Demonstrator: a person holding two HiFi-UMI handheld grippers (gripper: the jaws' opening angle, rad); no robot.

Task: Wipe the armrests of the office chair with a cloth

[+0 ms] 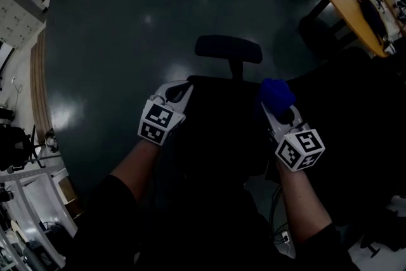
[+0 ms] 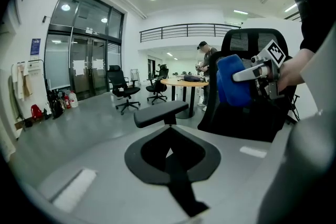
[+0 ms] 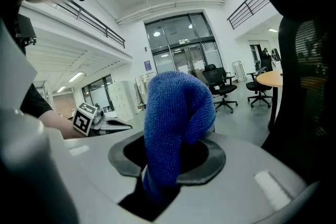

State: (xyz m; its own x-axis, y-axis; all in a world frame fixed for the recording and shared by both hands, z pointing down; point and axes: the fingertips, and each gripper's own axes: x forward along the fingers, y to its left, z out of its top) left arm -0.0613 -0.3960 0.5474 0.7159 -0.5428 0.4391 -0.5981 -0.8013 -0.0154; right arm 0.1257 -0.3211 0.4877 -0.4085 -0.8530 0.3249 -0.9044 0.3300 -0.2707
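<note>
1. Centre right: the right gripper (image 1: 278, 110) pinches a blue cloth (image 1: 276, 95) beside the chair (image 1: 219, 130).
2. Centre left: the left gripper (image 1: 179, 92) is pressed together, empty.
3. Risk: the armrest (image 2: 160, 113) could drag the cloth loose while wiping.

Both forearms (image 1: 138, 165) reach forward and down out of dark sleeves (image 1: 101, 212), a gripper in each hand. The left gripper (image 1: 179, 92) is out on my left, its jaws together with nothing between them. The right gripper (image 1: 274, 108) is roughly abreast and well apart from it. Its jaws are clamped on the blue cloth (image 1: 276, 94), which bunches up above the tips.
</note>
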